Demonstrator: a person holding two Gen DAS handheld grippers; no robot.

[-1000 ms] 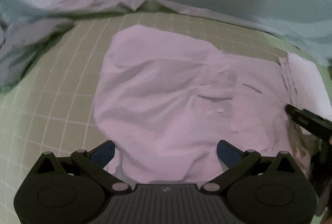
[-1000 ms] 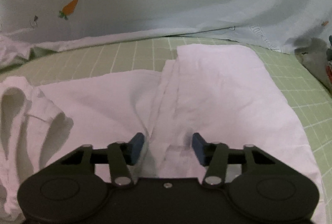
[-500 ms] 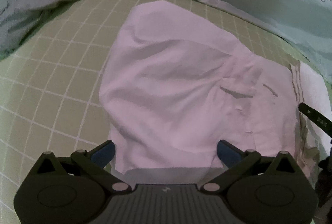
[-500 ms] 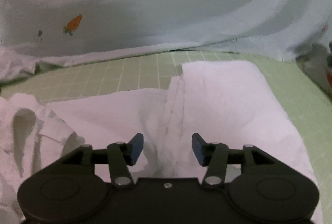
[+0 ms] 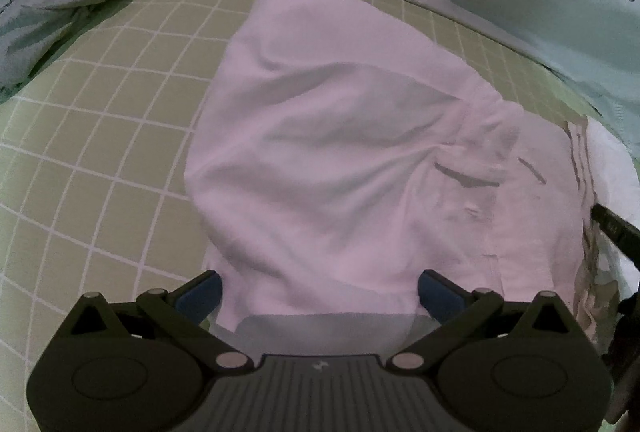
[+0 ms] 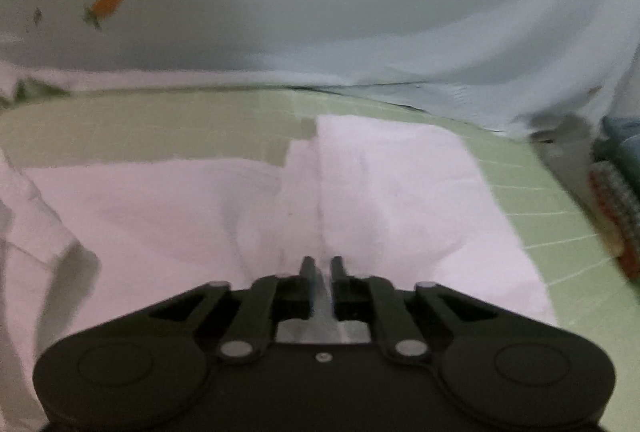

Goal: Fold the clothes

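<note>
Care matters while the right claw (image 6: 320, 274), its jaws having just been closing, pinches a ridge of the pale pink cotton garment (image 5: 340, 152) spread on the green gridded bedsheet (image 5: 100, 112): lift slowly, keeping the released left claw (image 5: 318, 292) ready.

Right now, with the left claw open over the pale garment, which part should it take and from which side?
Probably the near hem of the garment, from above. That edge lies between the left claw's open jaws, free on the checked sheet. The right claw has just been closing, with cloth from the middle seam ridge between its jaws, so a hem grip would match it.
</note>
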